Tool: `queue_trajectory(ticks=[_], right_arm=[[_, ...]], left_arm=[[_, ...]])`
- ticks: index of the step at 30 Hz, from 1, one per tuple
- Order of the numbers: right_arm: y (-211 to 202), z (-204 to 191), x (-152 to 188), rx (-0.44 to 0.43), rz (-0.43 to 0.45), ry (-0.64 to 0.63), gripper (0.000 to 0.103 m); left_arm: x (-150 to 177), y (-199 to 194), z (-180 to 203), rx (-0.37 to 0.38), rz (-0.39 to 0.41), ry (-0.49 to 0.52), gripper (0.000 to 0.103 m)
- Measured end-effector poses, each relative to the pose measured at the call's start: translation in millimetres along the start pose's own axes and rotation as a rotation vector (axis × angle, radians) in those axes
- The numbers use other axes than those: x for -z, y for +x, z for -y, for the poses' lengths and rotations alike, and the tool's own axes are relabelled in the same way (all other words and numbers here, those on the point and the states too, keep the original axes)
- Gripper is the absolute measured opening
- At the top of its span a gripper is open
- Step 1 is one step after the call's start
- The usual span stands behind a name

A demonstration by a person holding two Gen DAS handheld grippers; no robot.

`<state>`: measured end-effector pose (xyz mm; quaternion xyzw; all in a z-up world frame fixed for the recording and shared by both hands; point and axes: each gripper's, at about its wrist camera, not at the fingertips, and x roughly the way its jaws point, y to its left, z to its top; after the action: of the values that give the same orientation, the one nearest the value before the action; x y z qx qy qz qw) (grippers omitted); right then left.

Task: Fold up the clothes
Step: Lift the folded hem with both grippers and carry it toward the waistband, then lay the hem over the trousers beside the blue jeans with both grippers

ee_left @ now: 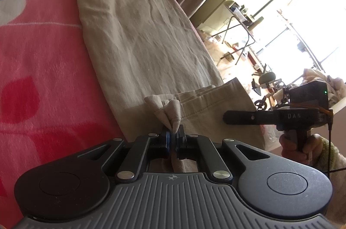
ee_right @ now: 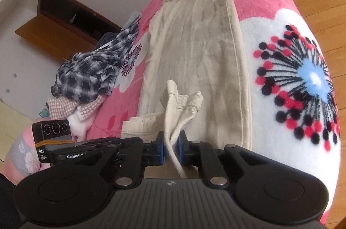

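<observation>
Gripping: both pairs of jaws are closed on cloth; the left gripper (ee_left: pixel 173 134) pinches a bunched corner of the hem, and the right gripper (ee_right: pixel 170 142) pinches another bunch of the same hem end.
Garment: the long beige corduroy trousers (ee_left: pixel 138 34) lie stretched out flat on the bed, one leg on top of the other as far as I can judge, waistband and pocket at the far end, hem end raised a little at the grippers.
Surface: the pink fleece blanket with big white flowers (ee_left: pixel 43 51) is under the trousers.
Nearby: a crumpled dark checked shirt (ee_right: pixel 90 73) and a pink-and-white knitted piece (ee_right: pixel 71 105) lie in a heap, well apart from the trousers.
Step, my judgement: the hem end is being held for a fold along the length.
Next move calls for: both grippers to travel together and level toward the waistband, so the hem lands square and the layers do not slide.
</observation>
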<state>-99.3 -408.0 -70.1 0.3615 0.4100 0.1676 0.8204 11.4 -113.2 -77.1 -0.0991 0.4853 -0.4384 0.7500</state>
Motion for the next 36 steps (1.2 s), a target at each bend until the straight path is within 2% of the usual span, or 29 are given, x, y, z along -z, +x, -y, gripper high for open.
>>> queue_trajectory(ticks=[5,9,10,13,15,20,25,31,36], right_arm=[[9,2,3,0.025,-0.019,0.030,0.014],[11,12,2,0.006,-0.011,0.119,0.014],[11,15,2,0.000,-0.008,0.146,0.014],[11,6,6,0.040,0.012,0.107,0.013],[10,-2,9,0.072,0.027,0.072,0.012],[0,-43,11,0.130,0.089,-0.081,0.009],[-11,-71,2,0.165,0.167,-0.179,0.009],[-12,-84,-23,0.199,0.217,-0.231,0.008],[-1,-83,-50,0.203,0.234,-0.269,0.008]], left_arm=[[-5,3,-4,0.013,-0.036,-0.039,0.018],[-5,5,-3,0.020,-0.039,-0.054,0.023],[-5,6,-3,0.018,-0.038,-0.055,0.022],[-3,5,5,-0.038,-0.021,-0.011,0.006],[-3,1,12,-0.057,0.001,0.005,0.003],[-5,-23,30,-0.070,0.107,0.073,0.002],[-18,-38,39,-0.072,0.188,0.117,0.002],[-41,-33,43,-0.108,0.268,0.150,0.002],[-65,-30,37,-0.139,0.299,0.157,0.002]])
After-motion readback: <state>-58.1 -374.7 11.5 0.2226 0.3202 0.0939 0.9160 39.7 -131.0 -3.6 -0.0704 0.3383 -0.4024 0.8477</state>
